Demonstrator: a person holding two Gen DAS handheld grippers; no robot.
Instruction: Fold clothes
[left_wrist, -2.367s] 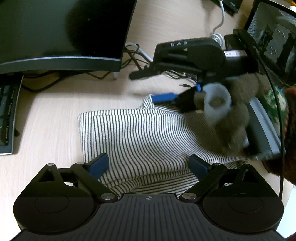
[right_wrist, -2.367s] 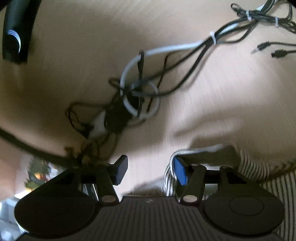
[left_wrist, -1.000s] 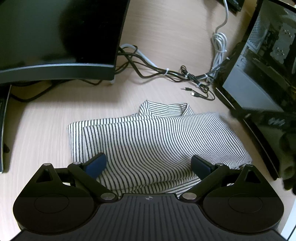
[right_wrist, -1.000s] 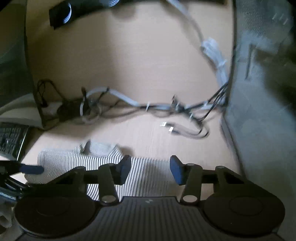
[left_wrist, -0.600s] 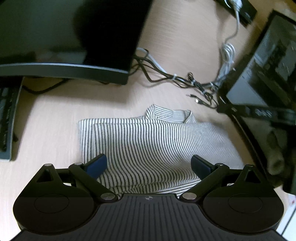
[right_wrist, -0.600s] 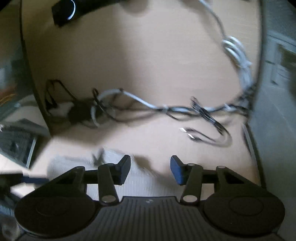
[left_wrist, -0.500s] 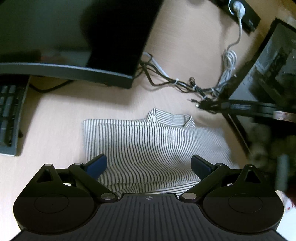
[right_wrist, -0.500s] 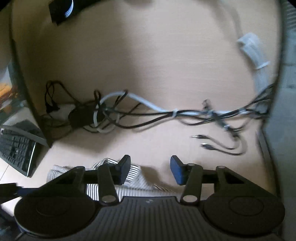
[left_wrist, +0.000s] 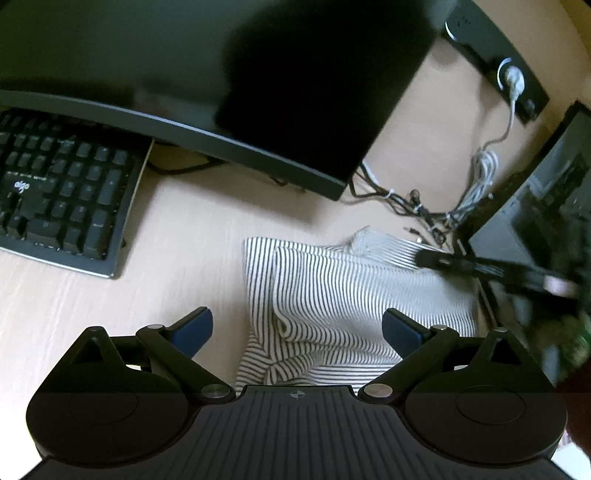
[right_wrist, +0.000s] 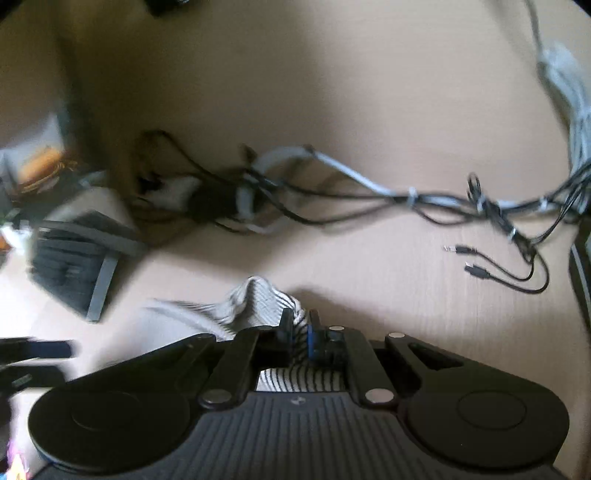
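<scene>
A black-and-white striped shirt (left_wrist: 351, 295) lies folded on the light wooden desk (left_wrist: 184, 258). My left gripper (left_wrist: 297, 328) is open and empty, its jaws spread over the shirt's near left edge. My right gripper (right_wrist: 300, 334) is shut on the striped shirt (right_wrist: 266, 299) near its collar, and the fabric bunches up ahead of the fingers. In the left wrist view the right gripper (left_wrist: 480, 267) shows as a blurred dark shape over the shirt's far right edge.
A dark monitor (left_wrist: 184, 74) stands behind the shirt, a black keyboard (left_wrist: 62, 192) lies to the left. A tangle of cables (right_wrist: 406, 195) lies beyond the shirt. A dark computer case (left_wrist: 535, 206) stands at the right. A power strip (left_wrist: 509, 74) sits at the back.
My right gripper has closed on the shirt near the collar. My left gripper has shifted left, so the shirt now sits right of centre and the keyboard is in view.
</scene>
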